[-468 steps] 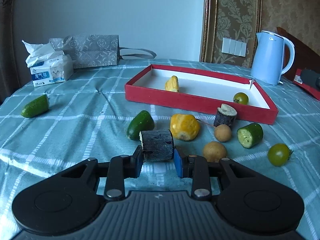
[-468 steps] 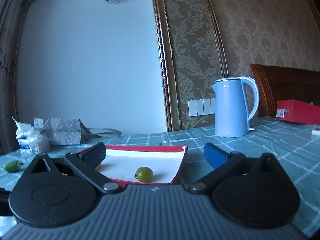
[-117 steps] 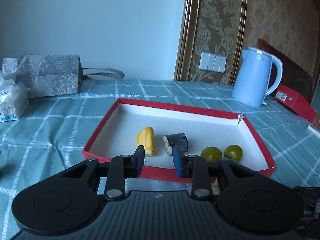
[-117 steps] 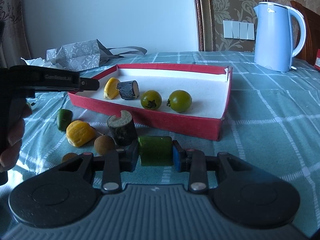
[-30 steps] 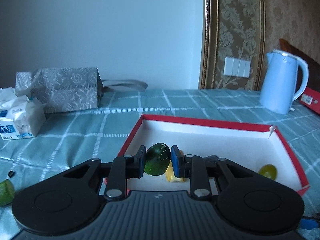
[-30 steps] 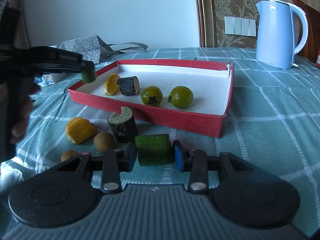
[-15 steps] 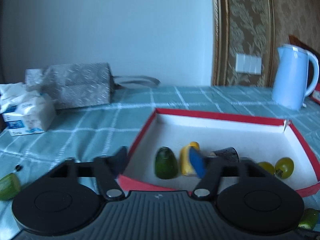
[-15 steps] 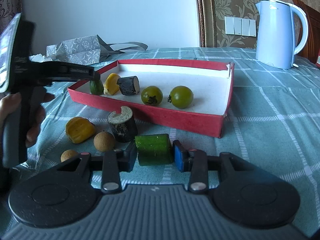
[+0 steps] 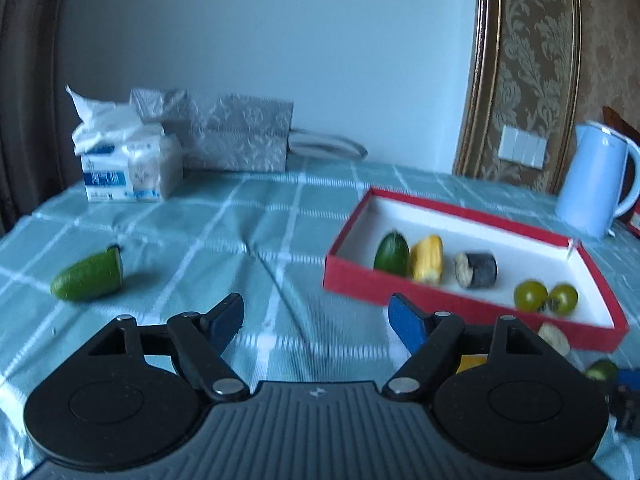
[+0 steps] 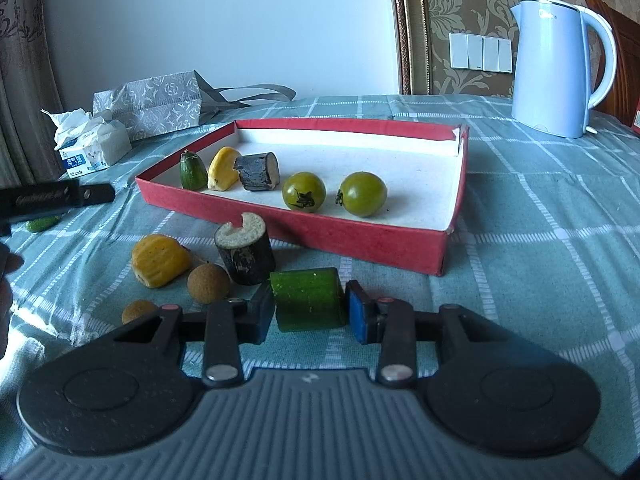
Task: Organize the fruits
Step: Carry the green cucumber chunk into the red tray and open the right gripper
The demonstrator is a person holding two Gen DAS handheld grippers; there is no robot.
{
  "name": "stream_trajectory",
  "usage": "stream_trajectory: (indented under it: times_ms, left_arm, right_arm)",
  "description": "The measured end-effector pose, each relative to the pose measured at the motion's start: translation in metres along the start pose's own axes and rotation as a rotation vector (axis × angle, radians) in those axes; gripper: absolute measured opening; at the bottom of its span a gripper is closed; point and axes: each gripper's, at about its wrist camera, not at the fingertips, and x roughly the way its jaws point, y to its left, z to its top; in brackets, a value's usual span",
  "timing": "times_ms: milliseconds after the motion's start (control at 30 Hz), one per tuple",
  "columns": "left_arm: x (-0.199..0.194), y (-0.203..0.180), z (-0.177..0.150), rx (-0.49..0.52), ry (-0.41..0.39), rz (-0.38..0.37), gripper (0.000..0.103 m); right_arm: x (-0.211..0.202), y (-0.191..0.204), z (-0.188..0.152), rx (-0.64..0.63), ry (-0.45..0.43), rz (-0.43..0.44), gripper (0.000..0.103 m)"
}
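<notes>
The red tray (image 9: 472, 305) (image 10: 360, 240) holds a green cucumber tip (image 9: 392, 253) (image 10: 193, 170), a yellow corn piece (image 9: 428, 259) (image 10: 222, 169), a dark stub (image 9: 477, 269) (image 10: 257, 171) and two green tomatoes (image 9: 530, 295) (image 10: 304, 192). My left gripper (image 9: 316, 318) is open and empty, left of the tray. A cucumber half (image 9: 88, 278) lies on the cloth to its left. My right gripper (image 10: 308, 308) is shut on a green cucumber chunk (image 10: 307, 299) in front of the tray. A dark stub (image 10: 244, 252), a yellow piece (image 10: 159, 261) and two brown longans (image 10: 208, 282) lie beside it.
A blue kettle (image 9: 592, 184) (image 10: 556, 64) stands at the back right. A tissue pack (image 9: 124, 168) (image 10: 92, 148) and a grey patterned bag (image 9: 236, 136) (image 10: 160, 104) stand at the back left. A checked green cloth (image 9: 240, 240) covers the table.
My left gripper has let the cucumber tip go in the tray, opened, and swung back and to the left. My right gripper has stayed shut on the cucumber chunk.
</notes>
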Motion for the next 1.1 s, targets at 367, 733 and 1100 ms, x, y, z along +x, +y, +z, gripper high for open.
stream_trajectory:
  times_ms: [367, 733, 1100]
  left_arm:
    - [0.019, -0.004, -0.009, 0.036, 0.121, 0.041, 0.079]
    - [0.022, -0.006, -0.011, 0.044, 0.139, 0.027, 0.079]
    - [0.026, -0.012, -0.011, 0.081, 0.144, 0.030, 0.086]
  right_arm:
    - [-0.021, 0.021, -0.005, -0.124, -0.085, -0.065, 0.032]
    - [-0.014, 0.011, 0.058, -0.151, -0.224, -0.164, 0.032]
    - [0.089, -0.017, 0.103, -0.093, -0.057, -0.286, 0.032]
